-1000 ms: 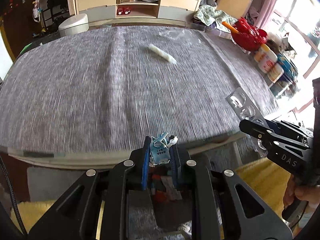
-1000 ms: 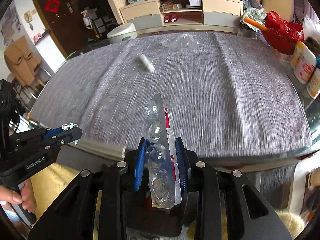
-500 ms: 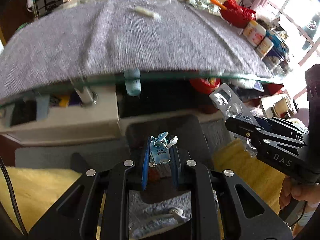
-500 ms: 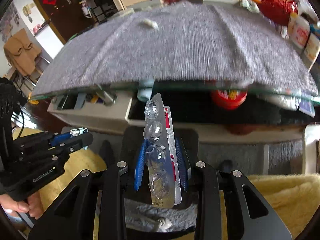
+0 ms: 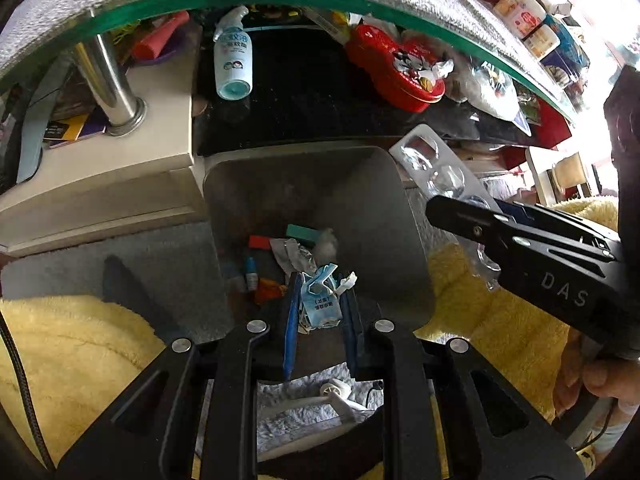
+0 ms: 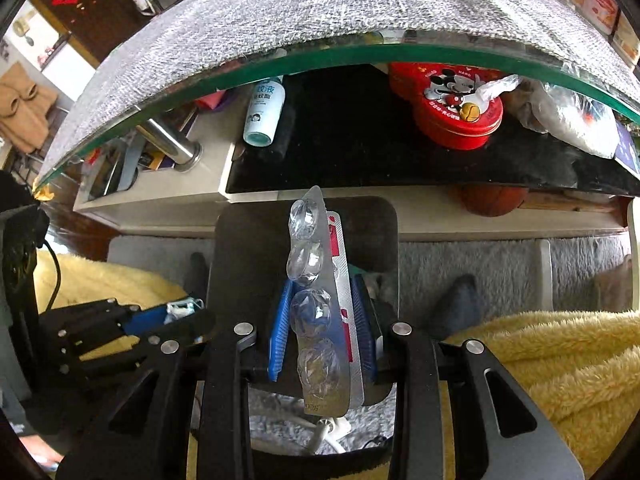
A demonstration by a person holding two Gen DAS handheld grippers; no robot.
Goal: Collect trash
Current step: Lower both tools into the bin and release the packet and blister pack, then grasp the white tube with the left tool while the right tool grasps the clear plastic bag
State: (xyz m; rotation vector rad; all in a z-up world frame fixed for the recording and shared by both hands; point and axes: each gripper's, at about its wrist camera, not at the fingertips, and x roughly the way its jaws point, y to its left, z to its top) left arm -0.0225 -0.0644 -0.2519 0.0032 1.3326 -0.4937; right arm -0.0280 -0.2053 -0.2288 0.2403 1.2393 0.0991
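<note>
**Kid:** So where is the bin from each hand?

**Helper:** Start on the left. The left gripper points steeply down, and the bin opens right under its tips. It is squeezed tight on a crumpled blue wrapper. That wrapper hangs over the bin, above the old scraps at the bottom.

**Kid:** And the other hand?

**Helper:** The right gripper also tips down. It is clamped on a long pill sheet. In the left camera that sheet sits by the bin's right wall, near the far corner, so it is closer to the rim than to the middle.

**Kid:** Which way does the sheet point?

**Helper:** Its long side runs away from the hand, toward the bin's far wall and the glass table above it.

**Kid:** Who is nearer?

**Helper:** The left one, I think. Its wrapper should fall straight in if let go. The right one may need to move further over the bin first, or the long sheet could catch the rim.
</note>
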